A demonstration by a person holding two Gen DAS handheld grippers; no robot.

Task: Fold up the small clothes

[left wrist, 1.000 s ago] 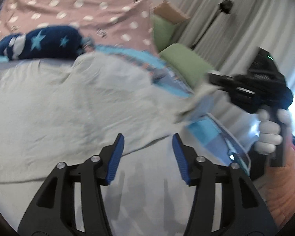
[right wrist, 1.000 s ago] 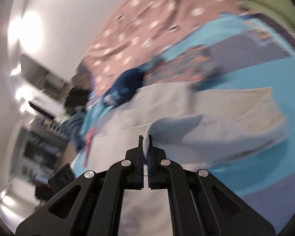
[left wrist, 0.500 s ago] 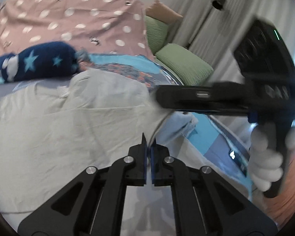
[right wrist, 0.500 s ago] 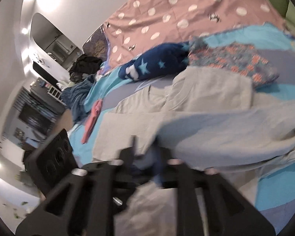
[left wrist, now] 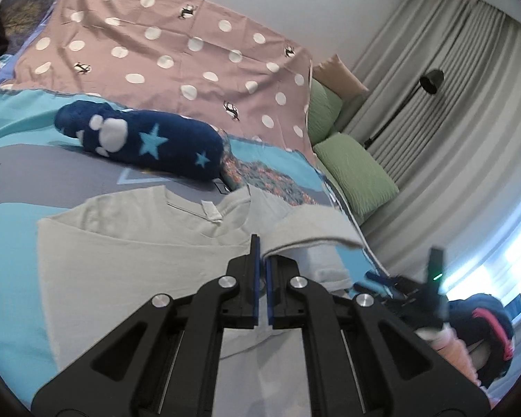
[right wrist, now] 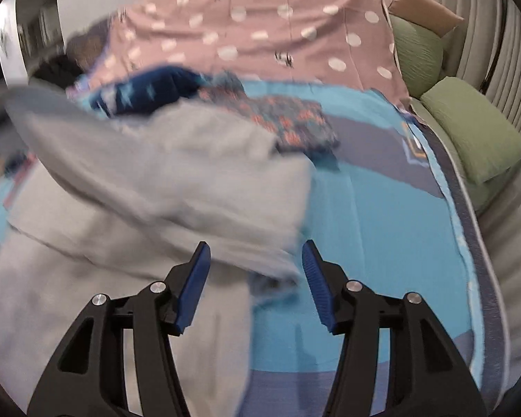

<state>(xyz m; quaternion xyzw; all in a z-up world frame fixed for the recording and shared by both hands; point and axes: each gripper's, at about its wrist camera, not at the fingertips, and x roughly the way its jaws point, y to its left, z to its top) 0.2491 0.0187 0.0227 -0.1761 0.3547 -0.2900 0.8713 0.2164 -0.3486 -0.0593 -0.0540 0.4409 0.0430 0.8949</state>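
**Side panel mid-fold**

Grey T-shirt spread flat on the bed — its right edge pinched in the clenched left gripper, likely to carry the flap inward. Right gripper released, jaws wide, hovering beside the raised flap.

Matt grey cloth shirt, prob. cotton, fleecy blanket

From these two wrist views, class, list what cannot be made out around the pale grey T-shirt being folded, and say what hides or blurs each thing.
- Left wrist view: the left gripper covers where the pale grey T-shirt enters its closed blue pads.
- Right wrist view: motion blur smears the lifted grey fabric; its edges are unclear.
- Left wrist view: the right gripper is small and dim at the frame edge.
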